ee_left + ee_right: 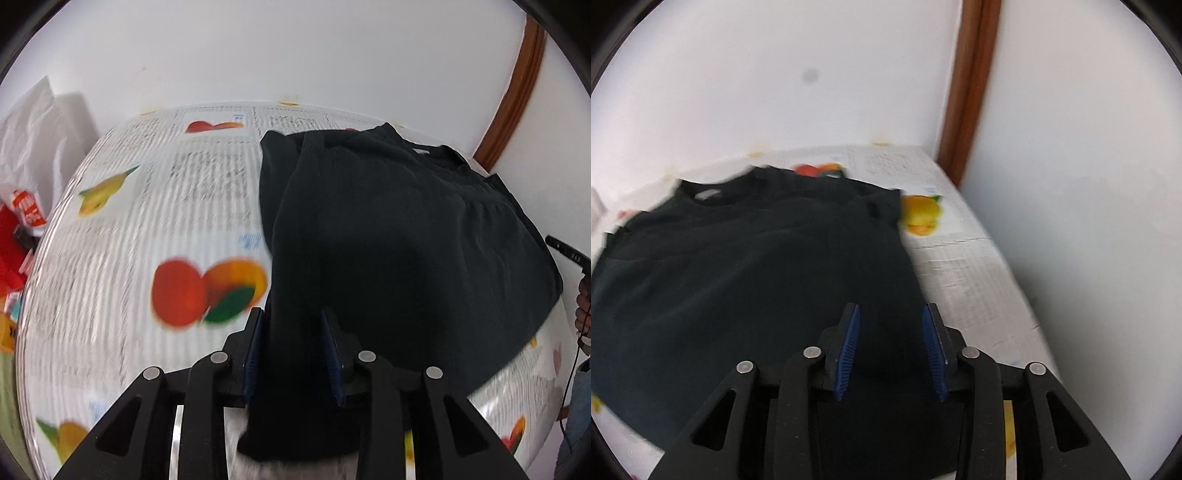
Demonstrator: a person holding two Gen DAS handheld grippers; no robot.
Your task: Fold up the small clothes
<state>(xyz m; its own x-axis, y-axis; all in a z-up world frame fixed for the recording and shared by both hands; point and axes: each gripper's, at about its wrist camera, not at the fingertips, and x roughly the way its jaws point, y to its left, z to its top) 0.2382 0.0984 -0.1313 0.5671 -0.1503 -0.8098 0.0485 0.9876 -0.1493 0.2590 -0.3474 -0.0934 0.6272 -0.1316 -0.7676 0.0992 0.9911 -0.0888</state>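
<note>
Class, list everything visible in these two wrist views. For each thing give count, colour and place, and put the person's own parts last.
Dark knitted top: one, black, spread on the table, near hem between both grippers' fingers.
Fruit-printed tablecloth: one, white with orange, yellow and green fruit, covering the table.
Plastic bag: one, white with red print, beyond the table's left edge.
Wooden trim: one, brown, upright in the wall corner.
Walls: white, behind the table.
Left gripper: one, black with blue pads, fabric between them.
Right gripper: one, black with blue pads, over the hem.
</note>
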